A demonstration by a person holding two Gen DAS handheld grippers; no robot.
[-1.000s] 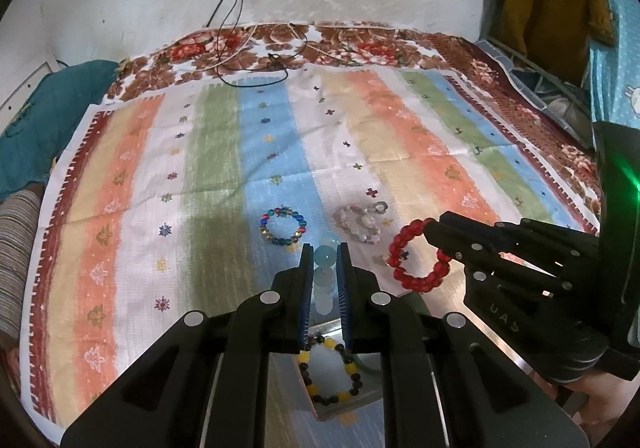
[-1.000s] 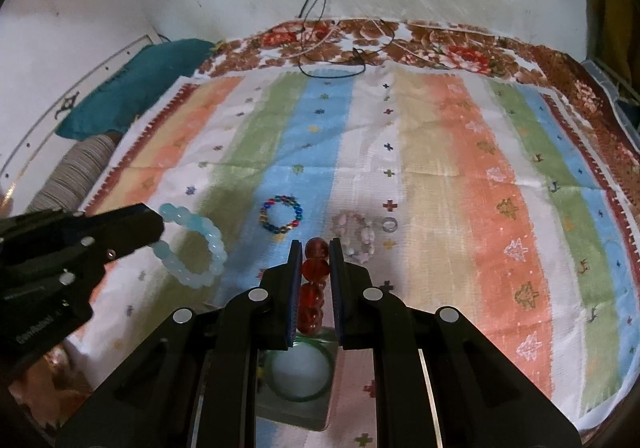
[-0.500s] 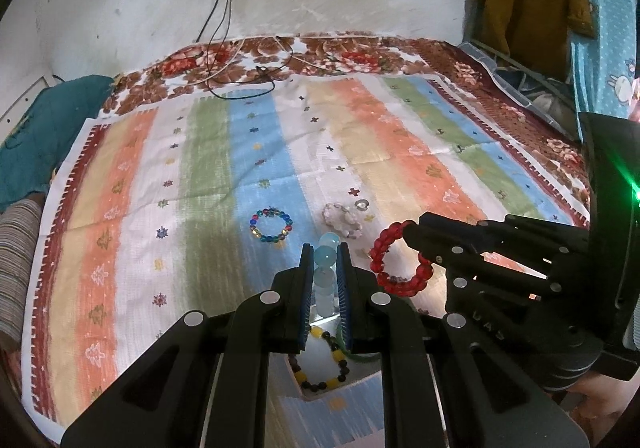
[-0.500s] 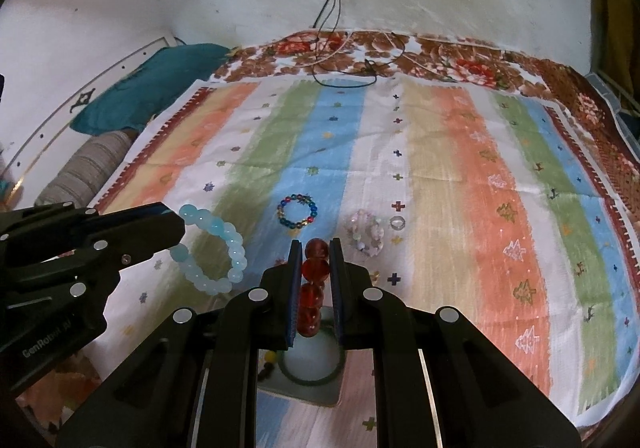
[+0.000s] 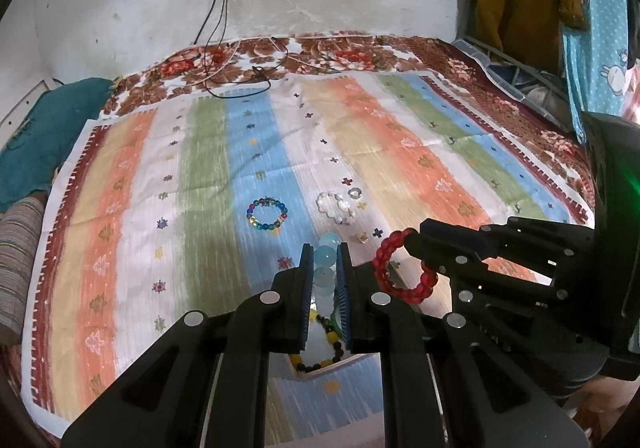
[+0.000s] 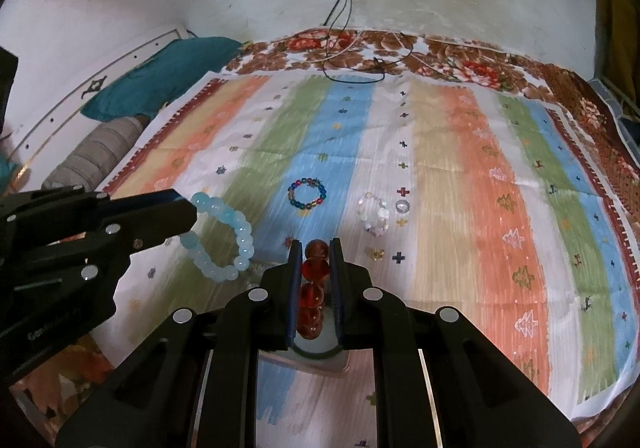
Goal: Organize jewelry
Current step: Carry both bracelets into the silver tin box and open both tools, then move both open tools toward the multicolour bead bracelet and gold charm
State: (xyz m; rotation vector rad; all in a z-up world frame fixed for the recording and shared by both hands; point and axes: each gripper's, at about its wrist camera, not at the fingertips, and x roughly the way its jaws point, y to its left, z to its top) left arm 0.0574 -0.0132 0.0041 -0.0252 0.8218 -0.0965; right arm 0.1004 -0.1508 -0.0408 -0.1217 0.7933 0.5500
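The left gripper [image 5: 325, 264] pinches a pale blue bracelet [image 6: 224, 236] of cloudy round beads; the right gripper [image 6: 316, 272] clamps a glossy red bracelet [image 5: 400, 268]. Both hang above the striped bedspread [image 5: 400, 152], near a multicoloured bracelet [image 5: 267, 213].

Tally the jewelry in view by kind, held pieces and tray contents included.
Beaded bracelets: 5 (light blue, red, multicolour, pale white, black-and-yellow in the tray)
Green bangle: 1
Ring: 1
Total: 7
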